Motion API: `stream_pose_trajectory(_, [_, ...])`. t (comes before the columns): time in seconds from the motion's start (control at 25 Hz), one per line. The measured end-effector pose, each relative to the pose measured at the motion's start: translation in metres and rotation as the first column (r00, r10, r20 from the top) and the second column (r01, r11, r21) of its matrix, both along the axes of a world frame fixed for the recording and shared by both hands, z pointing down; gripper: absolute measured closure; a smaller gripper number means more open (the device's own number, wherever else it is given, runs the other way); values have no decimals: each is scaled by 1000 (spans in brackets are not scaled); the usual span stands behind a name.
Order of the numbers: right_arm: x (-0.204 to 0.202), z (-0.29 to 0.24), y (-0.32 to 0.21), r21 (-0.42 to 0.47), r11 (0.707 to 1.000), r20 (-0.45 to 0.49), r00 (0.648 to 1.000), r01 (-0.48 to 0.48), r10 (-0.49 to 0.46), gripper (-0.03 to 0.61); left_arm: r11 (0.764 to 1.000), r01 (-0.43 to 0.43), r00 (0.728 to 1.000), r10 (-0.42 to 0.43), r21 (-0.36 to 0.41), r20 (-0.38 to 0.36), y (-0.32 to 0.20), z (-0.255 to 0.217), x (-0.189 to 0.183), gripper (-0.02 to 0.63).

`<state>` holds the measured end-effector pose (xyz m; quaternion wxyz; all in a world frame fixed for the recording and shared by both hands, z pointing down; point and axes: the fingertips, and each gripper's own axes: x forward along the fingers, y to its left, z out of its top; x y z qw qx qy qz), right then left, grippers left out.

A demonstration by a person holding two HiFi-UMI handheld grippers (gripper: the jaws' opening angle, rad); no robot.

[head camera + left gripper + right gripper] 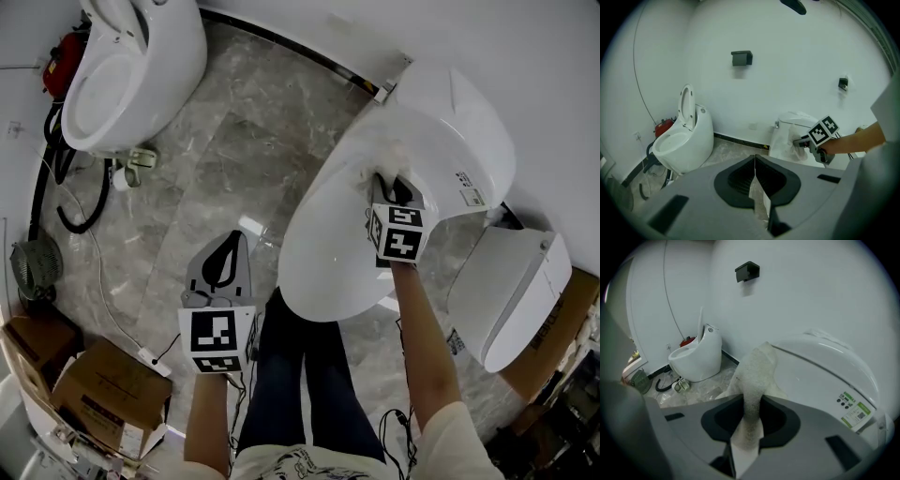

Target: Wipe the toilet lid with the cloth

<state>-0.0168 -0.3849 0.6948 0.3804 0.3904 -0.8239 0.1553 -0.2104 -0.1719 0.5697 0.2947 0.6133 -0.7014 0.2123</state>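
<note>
Cloth (757, 373) in right tool (747, 427), lengthwise along jaws.

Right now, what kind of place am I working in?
Probably a bathroom-fixture storeroom or test space, not a working bathroom. A closed-lid toilet, an open-seat toilet and what looks like a third toilet stand close together on a marbled floor, with cardboard boxes nearby.

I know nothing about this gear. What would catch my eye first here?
The big white toilet lid at the middle right stands out, with the right gripper shut on a pale cloth laid against its top. The left gripper hangs shut and empty over the marble floor. A second toilet, its lid raised, stands at the upper left.
</note>
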Motion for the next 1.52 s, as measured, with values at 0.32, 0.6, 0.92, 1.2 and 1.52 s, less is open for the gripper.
stream_pose_trajectory(0.32, [-20, 46, -6, -48, 994, -102, 990, 95, -100, 488, 999, 20, 1000, -21, -35, -22, 20, 19, -1, 604])
stream_pose_trajectory(0.6, [-31, 68, 10, -91, 982, -161, 970, 168, -181, 488, 998, 26, 999, -28, -54, -45, 33, 28, 7, 604])
stream_pose_trajectory(0.92, [-38, 75, 51, -97, 974, -152, 964, 204, -217, 488, 998, 44, 998, -46, -48, -42, 36, 27, 5, 604])
stream_pose_trajectory(1.2, [-48, 80, 93, -119, 966, -114, 963, 231, -245, 489, 996, 75, 997, -76, -42, -25, 47, 22, -2, 604])
stream_pose_trajectory(1.52, [-61, 82, 140, -158, 944, -76, 949, 291, -305, 491, 991, 122, 992, -123, -50, -19, 76, 22, -7, 604])
